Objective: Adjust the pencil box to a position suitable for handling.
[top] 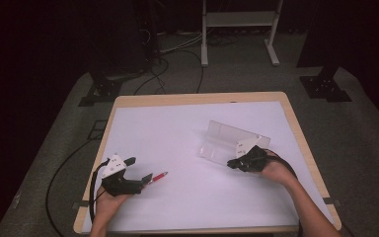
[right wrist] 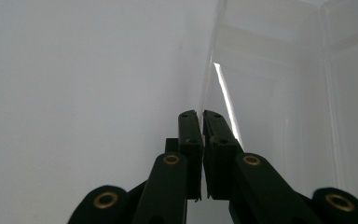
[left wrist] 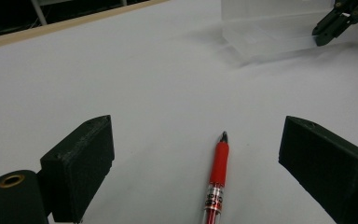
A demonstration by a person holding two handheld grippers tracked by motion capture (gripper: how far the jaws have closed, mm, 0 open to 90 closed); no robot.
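Red pen (left wrist: 218, 177) lies on the table between the left gripper's (left wrist: 205, 163) released jaws, long axis toward twelve o'clock; right gripper (right wrist: 201, 135) pinches the clear plastic case's (right wrist: 270, 93) wall.

Red pen (left wrist: 217, 182) barrel cut off by bottom edge in left gripper view; label print unreadable.

Room around my table (top: 128, 101) is dark, white top evenly lit from overhead, soft shadows, glare streak on clear box (right wrist: 270, 70), my near jaws blurred.
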